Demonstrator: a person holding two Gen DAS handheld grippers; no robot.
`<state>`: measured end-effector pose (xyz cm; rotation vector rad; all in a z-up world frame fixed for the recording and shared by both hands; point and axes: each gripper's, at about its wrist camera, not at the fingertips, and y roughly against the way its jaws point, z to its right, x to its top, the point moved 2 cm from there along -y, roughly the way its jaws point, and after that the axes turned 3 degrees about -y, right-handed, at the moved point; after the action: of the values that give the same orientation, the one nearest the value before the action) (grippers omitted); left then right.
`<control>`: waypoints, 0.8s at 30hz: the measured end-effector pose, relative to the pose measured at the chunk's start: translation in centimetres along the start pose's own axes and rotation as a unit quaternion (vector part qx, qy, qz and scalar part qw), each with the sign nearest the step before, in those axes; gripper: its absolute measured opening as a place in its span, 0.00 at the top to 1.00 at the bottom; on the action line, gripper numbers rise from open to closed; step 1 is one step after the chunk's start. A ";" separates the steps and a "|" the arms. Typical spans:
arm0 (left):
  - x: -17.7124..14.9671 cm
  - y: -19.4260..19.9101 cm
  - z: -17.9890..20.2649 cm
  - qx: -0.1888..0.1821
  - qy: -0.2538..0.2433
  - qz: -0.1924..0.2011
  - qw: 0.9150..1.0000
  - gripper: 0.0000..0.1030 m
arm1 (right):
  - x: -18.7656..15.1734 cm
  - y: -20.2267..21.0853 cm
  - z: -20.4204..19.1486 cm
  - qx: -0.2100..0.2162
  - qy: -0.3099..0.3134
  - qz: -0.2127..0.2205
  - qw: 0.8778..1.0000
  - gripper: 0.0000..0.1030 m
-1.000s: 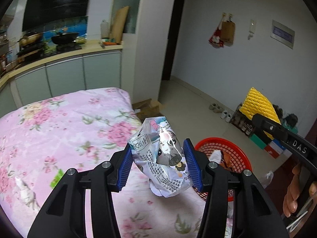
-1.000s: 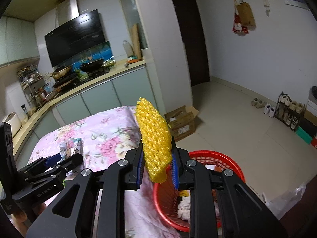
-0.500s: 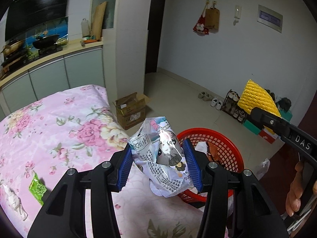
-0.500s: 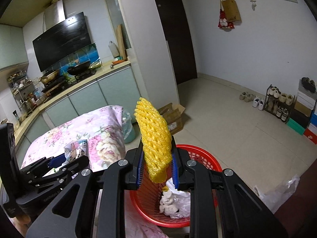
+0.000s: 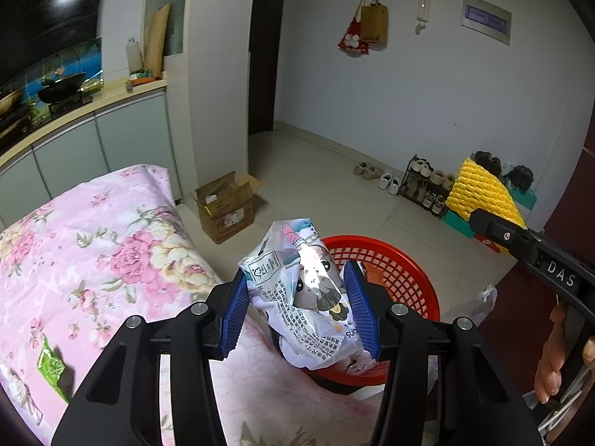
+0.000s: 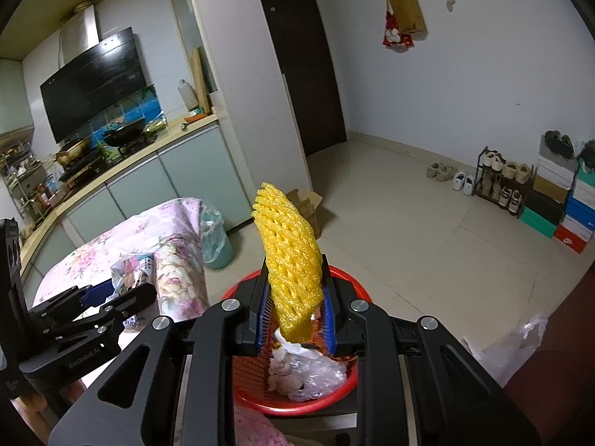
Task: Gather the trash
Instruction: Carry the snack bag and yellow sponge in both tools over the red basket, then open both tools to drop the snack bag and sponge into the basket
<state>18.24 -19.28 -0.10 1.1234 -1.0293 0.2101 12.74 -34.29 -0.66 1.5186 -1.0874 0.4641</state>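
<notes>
A crumpled white snack wrapper, printed with a cartoon face and a recycling mark, is clamped in the left gripper above the red mesh plastic basket. The right gripper, lettered "DAS", pinches a yellow foam net sleeve over that basket.

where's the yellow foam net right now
In the right wrist view, the foam net stands upright, pinched in the right tool just above the red basket, right of the floral bed.

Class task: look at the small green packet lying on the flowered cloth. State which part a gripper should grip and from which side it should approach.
The green packet lies flat on the flowered cloth, so probably come from above and pinch across its narrow width; the thin edges offer the only purchase.
</notes>
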 end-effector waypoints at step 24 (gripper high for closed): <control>-0.6 -11.2 2.4 -0.037 0.008 -0.127 0.991 0.53 | -1.1 -3.3 2.9 -0.038 -0.025 -0.048 0.998 0.78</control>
<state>23.34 -26.28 -7.60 1.1706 -0.8631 -0.0235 14.10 -36.87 -4.11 1.5149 -1.0540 0.3164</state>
